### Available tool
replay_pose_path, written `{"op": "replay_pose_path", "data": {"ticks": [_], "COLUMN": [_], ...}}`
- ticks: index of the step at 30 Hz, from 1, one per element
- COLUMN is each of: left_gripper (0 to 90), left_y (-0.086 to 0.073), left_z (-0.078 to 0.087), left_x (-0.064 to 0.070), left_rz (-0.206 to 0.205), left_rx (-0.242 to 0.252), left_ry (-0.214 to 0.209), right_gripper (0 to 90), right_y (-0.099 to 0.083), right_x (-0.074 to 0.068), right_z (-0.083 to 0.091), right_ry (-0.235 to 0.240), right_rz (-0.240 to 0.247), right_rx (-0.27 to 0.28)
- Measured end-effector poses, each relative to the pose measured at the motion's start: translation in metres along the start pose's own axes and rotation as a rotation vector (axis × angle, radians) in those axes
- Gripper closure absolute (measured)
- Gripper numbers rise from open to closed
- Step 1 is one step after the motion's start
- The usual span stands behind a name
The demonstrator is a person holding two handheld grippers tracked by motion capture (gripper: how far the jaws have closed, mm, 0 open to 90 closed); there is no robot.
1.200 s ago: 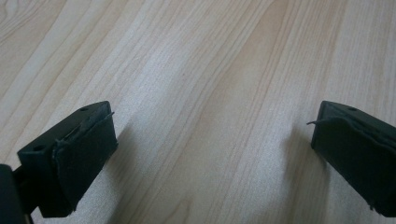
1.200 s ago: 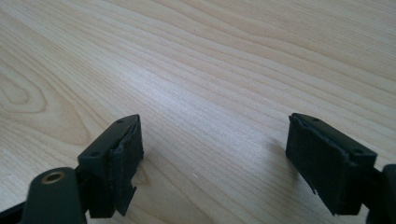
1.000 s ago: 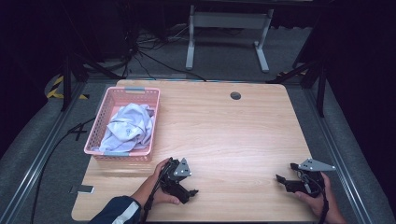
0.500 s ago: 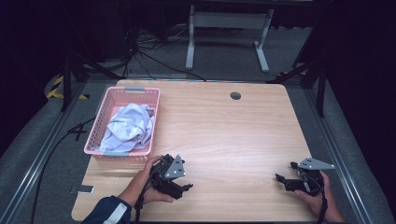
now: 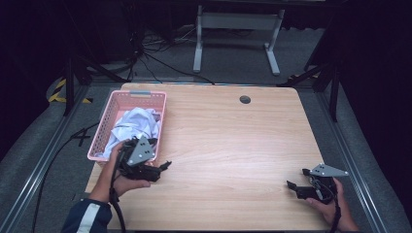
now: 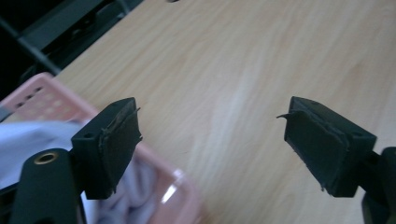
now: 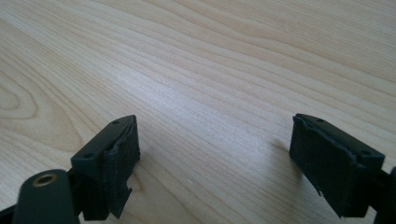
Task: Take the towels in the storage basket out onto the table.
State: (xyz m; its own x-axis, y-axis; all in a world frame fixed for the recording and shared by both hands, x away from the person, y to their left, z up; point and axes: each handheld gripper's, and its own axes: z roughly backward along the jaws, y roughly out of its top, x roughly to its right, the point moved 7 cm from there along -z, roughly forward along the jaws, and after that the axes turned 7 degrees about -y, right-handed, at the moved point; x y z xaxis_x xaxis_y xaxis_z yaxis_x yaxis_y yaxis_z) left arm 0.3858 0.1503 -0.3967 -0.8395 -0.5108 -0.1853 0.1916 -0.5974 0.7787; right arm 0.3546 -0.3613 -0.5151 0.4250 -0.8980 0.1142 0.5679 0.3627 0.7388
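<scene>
Desk (image 5: 233,141): light wood top, with a small round dark grommet hole (image 5: 245,99) toward 12 o'clock near the far edge. Pink basket (image 5: 127,99): plastic, perforated walls, standing at the desk's 9 o'clock edge; its near corner appears in the left gripper view (image 6: 184,196). White cloth (image 5: 133,125): crumpled, lying inside the basket and piled toward its middle; in the left gripper view it shows as a pale fold (image 6: 28,140) behind the left jaw. Left gripper (image 5: 163,167): held in the person's left hand (image 5: 121,170) at about 8 o'clock on the desk, just beside the basket's near right corner, grey three-cornered plate on top, jaws pointing toward 3 o'clock; jaws released and spread wide, nothing between them, one over the basket corner and the other over bare wood (image 6: 210,140). Right gripper (image 5: 295,178): held in the person's right hand (image 5: 330,206) at about 4 o'clock near the desk's near right corner, well apart from the basket, jaws pointing toward 9 o'clock; jaws released and wide apart, low over bare wood grain (image 7: 212,149). Metal stand (image 5: 237,34): pale frame on the floor beyond the desk at 12 o'clock.
</scene>
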Motion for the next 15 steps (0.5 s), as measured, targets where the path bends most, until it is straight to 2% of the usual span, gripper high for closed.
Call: {"op": "replay_pose_path", "data": {"ticks": [2,3,4,5,8,10,11,12,13,14,15], "left_gripper": [16.7,15.5,15.8,15.5,15.6,15.7,15.8,15.6,15.6,15.7,15.8], "left_y": [-0.005,-0.009,-0.013,-0.016,-0.030,-0.038,-0.040,-0.044,-0.050,-0.053,-0.058], "left_z": [0.008,0.011,0.014,0.015,0.014,0.010,0.007,0.003,-0.004,-0.011,-0.016], "left_x": [-0.014,-0.022,-0.032,-0.038,-0.062,-0.077,-0.082,-0.088,-0.097,-0.102,-0.105], "left_rz": [0.049,0.055,0.081,0.093,0.167,0.199,0.222,0.239,0.268,0.290,0.306], "left_rx": [0.001,-0.011,-0.016,-0.018,-0.038,-0.081,-0.095,-0.131,-0.191,-0.213,-0.259], "left_ry": [0.015,0.028,0.041,0.044,0.044,0.077,0.072,0.076,0.092,0.090,0.088], "right_gripper": [16.5,16.5,16.5,16.5,16.5,16.5,16.5,16.5,16.5,16.5,16.6], "right_y": [0.000,0.000,0.000,0.000,0.000,0.000,0.000,0.000,0.000,0.000,0.000], "right_x": [0.000,0.000,0.000,0.000,0.000,0.000,0.000,0.000,0.000,0.000,0.000], "right_z": [0.000,0.000,0.000,0.000,0.000,0.000,0.000,0.000,0.000,0.000,0.000], "right_ry": [0.000,0.000,0.001,0.001,0.002,0.001,0.001,0.002,0.002,0.002,0.003], "right_rz": [0.001,0.001,0.001,0.002,0.000,0.001,0.002,0.002,0.001,0.001,0.001], "right_rx": [0.000,0.000,0.000,0.000,0.003,0.002,0.000,0.000,0.003,0.003,0.003]}}
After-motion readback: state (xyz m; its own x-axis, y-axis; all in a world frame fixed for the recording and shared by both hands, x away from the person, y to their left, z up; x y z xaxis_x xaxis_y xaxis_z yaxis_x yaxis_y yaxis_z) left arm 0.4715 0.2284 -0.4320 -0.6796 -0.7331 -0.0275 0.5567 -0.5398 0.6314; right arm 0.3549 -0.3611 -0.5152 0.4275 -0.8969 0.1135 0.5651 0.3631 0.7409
